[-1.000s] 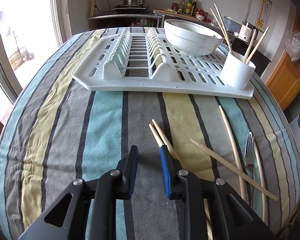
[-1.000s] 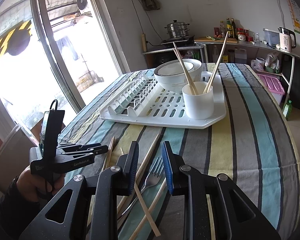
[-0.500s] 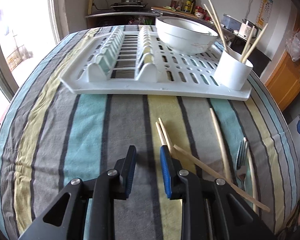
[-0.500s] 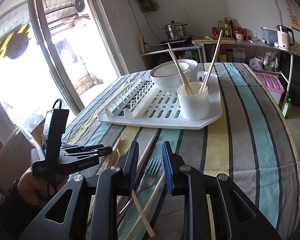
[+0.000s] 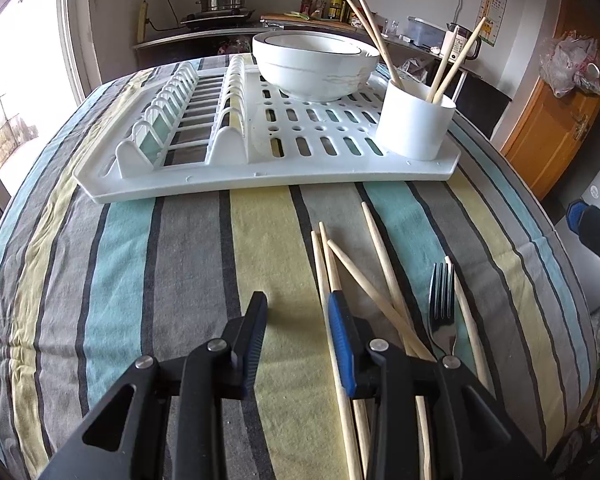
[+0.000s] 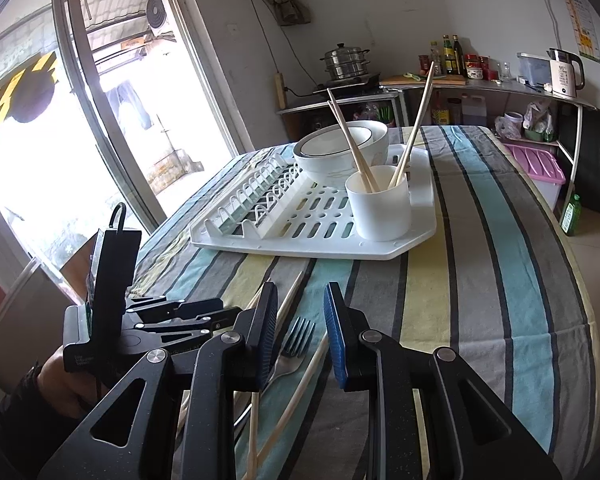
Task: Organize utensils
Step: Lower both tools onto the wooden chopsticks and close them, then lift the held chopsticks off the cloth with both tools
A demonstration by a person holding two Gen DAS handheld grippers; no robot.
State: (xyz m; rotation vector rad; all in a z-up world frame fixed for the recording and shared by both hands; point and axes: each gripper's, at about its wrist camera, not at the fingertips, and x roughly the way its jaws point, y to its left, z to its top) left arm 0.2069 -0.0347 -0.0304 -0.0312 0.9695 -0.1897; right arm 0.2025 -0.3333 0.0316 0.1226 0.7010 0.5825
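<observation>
Several wooden chopsticks (image 5: 380,256) and a metal fork (image 5: 442,304) lie loose on the striped tablecloth in front of a white dish rack (image 5: 260,160). A white cup (image 5: 414,124) on the rack's right corner holds three chopsticks. My left gripper (image 5: 298,304) is open and empty, low over the cloth, its right finger beside the leftmost chopsticks. My right gripper (image 6: 300,300) is open and empty above the fork (image 6: 296,344) and chopsticks (image 6: 292,300). The cup (image 6: 380,204) also shows in the right wrist view.
A white bowl (image 5: 316,66) sits on the rack behind the cup. The rack's plate slots (image 5: 188,120) are on its left. The left gripper's body (image 6: 140,320) is at the lower left of the right wrist view. The table edge (image 6: 580,280) drops off at right.
My left gripper has moved forward and right, so the chopsticks now lie at its right finger. My right gripper has shifted slightly toward the fork. Both stay open.
</observation>
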